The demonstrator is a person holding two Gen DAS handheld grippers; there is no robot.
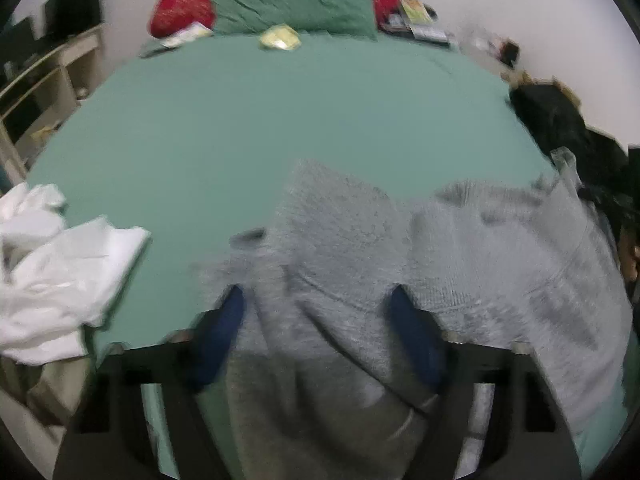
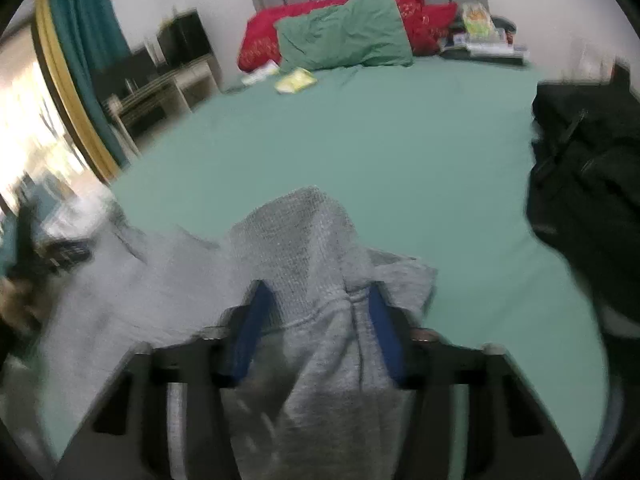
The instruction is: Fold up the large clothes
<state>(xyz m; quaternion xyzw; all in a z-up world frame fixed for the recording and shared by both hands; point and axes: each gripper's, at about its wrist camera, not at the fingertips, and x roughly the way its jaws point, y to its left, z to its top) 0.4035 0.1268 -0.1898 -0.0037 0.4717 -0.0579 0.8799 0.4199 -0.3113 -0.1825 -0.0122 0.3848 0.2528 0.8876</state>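
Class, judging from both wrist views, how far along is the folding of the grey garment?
Done: nothing looks folded. In hand: both the left gripper and right gripper pinch the bunched grey sweater. Left: spreading and folding it; the crumpled white clothes wait.

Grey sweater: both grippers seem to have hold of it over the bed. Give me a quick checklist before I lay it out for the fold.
1. Left gripper has grey sweater between its fingers: ok, though whether it is clamped firmly cannot tell.
2. Right gripper has sweater fabric between its fingers: ok; firmness cannot tell.
3. Open green sheet ahead for spreading: ok.
4. White clothes apart from the sweater: ok, to the left.
5. Black bag out of the way: not ok, it sits near the right edge of the landing area.
6. Sweater flat and untwisted: not ok, it hangs bunched.
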